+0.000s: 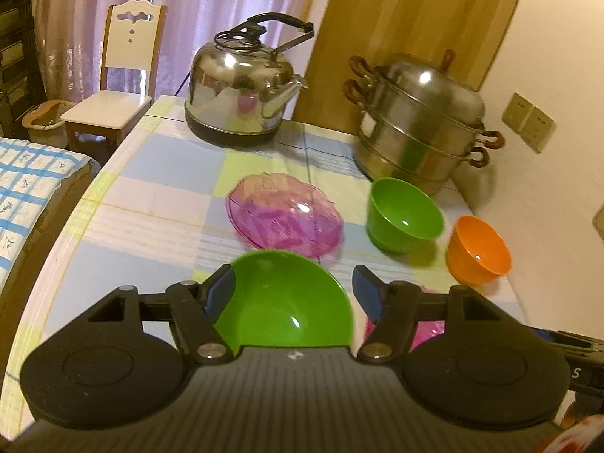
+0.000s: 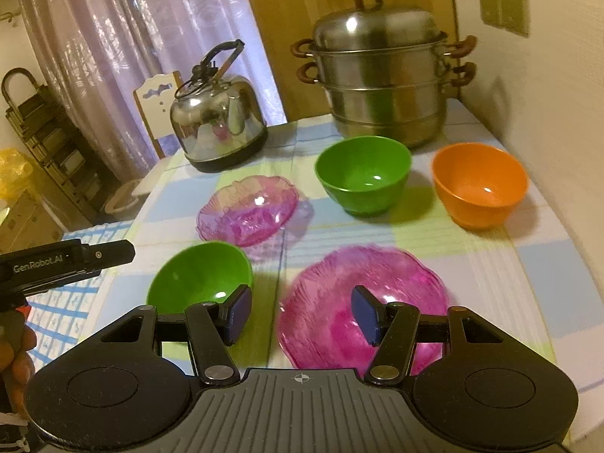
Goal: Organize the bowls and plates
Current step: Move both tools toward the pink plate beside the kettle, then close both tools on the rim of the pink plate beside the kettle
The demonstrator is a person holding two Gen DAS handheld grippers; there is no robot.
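L gripper point(image 1: 292, 287) is spread wide w/ the near green bowl point(image 1: 287, 302) between its pads, not pinched. R gripper point(image 2: 302, 311) is also spread, above the big pink plate point(image 2: 362, 302) near the table's point(image 2: 528, 302) front edge. Only the R view shows that plate whole; the L view shows just slivers. Small pink plate point(image 1: 285, 215) sits mid-table; far green bowl point(image 2: 362, 179) & orange bowl point(image 2: 479, 185) sit toward the right edge, by the steamer pot point(image 2: 385, 75). Kettle point(image 1: 241, 90) at the back edge.

Three bowls point(image 2: 363, 179), two pink plates point(image 2: 362, 309)
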